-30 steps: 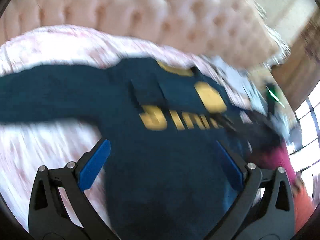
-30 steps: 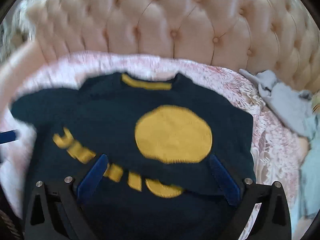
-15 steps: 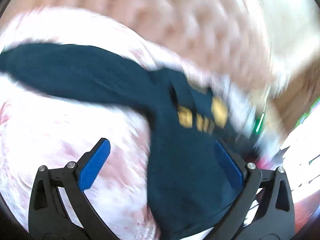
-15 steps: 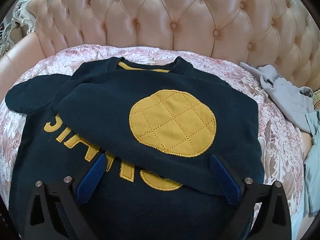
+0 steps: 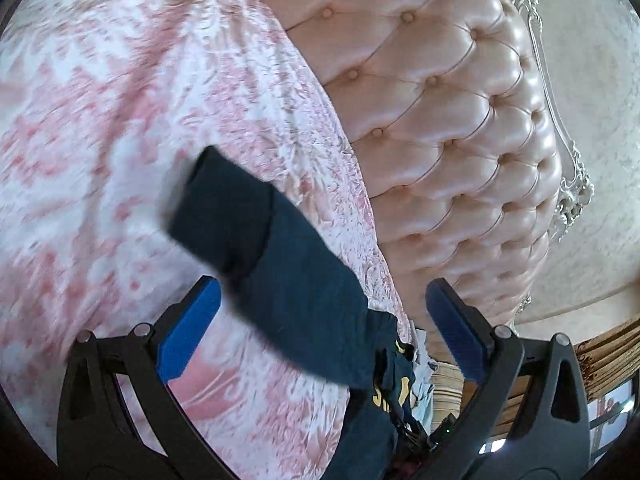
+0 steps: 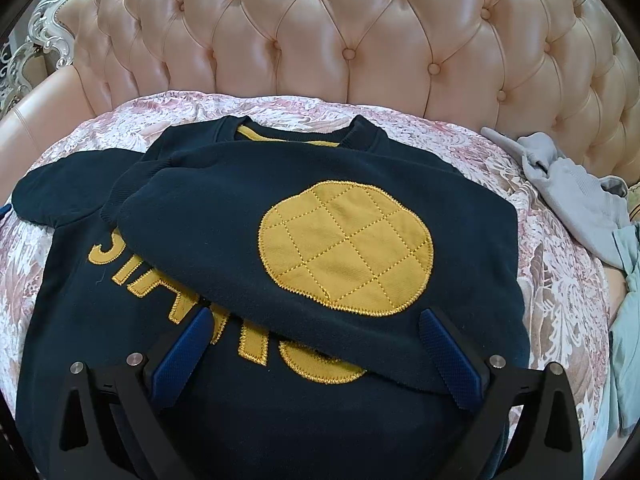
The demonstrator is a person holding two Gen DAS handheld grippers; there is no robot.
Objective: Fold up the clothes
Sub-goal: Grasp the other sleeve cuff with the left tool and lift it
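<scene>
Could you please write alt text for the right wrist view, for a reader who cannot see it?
A navy sweatshirt with yellow lettering lies on a pink patterned bedspread, one sleeve with a quilted yellow elbow patch folded across its chest. The open right gripper is above it; grey clothes lie beside a tufted headboard.

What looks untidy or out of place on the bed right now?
Two things. The navy sweater is only half folded: one sleeve with the yellow elbow patch lies across the chest, while the other sleeve is stretched out over the pink bedspread. Grey clothes lie crumpled by the headboard.
</scene>
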